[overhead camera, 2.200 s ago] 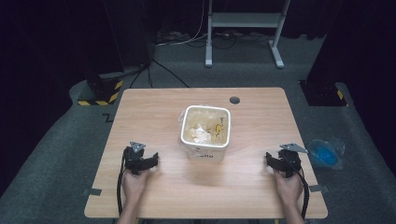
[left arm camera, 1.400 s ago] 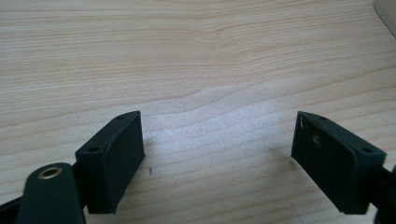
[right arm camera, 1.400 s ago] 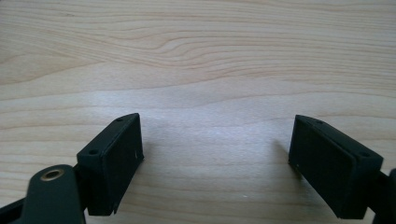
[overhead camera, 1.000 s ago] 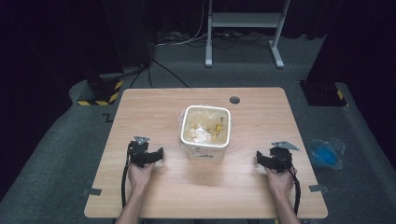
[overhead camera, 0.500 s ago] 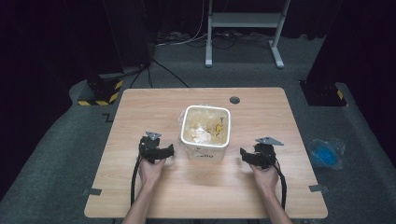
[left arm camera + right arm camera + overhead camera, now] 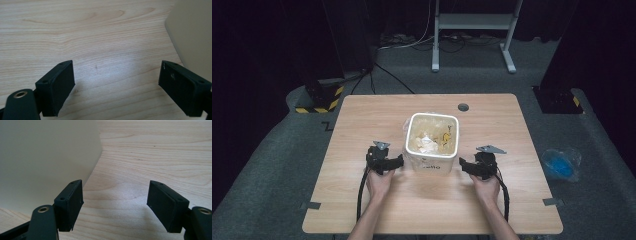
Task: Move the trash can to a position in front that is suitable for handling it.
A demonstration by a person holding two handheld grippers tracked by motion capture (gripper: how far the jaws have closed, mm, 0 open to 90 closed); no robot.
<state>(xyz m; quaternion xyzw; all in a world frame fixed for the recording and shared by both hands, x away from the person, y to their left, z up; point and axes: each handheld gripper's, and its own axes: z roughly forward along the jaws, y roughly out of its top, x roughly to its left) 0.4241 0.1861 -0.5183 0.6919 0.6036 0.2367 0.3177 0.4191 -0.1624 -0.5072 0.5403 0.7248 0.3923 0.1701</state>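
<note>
A cream square tub [image 6: 432,142] with crumpled scraps inside stands mid-table on the wooden table [image 6: 362,120]. My left gripper [image 6: 399,161] sits just left of the tub's near corner, jaws wide open over bare wood. In the left gripper view the tub's wall [image 6: 192,35] rises at the right, beside the right jaw, and the left gripper [image 6: 117,85] holds nothing. My right gripper [image 6: 463,166] sits just right of the tub, open too. In the right gripper view the tub's wall [image 6: 47,157] looms at the left behind the left jaw, and the right gripper [image 6: 115,205] is empty.
A round hole [image 6: 463,107] marks the table's far side. A blue plastic bag [image 6: 560,162] lies on the floor to the right. A metal stand [image 6: 472,30] and black posts with yellow-striped bases [image 6: 319,100] stand beyond the table. Tape pieces [image 6: 311,205] sit at the near corners.
Both grippers have moved inward from the table's sides toward the tub and now flank its near corners. Both stay open. The tub has not moved.
</note>
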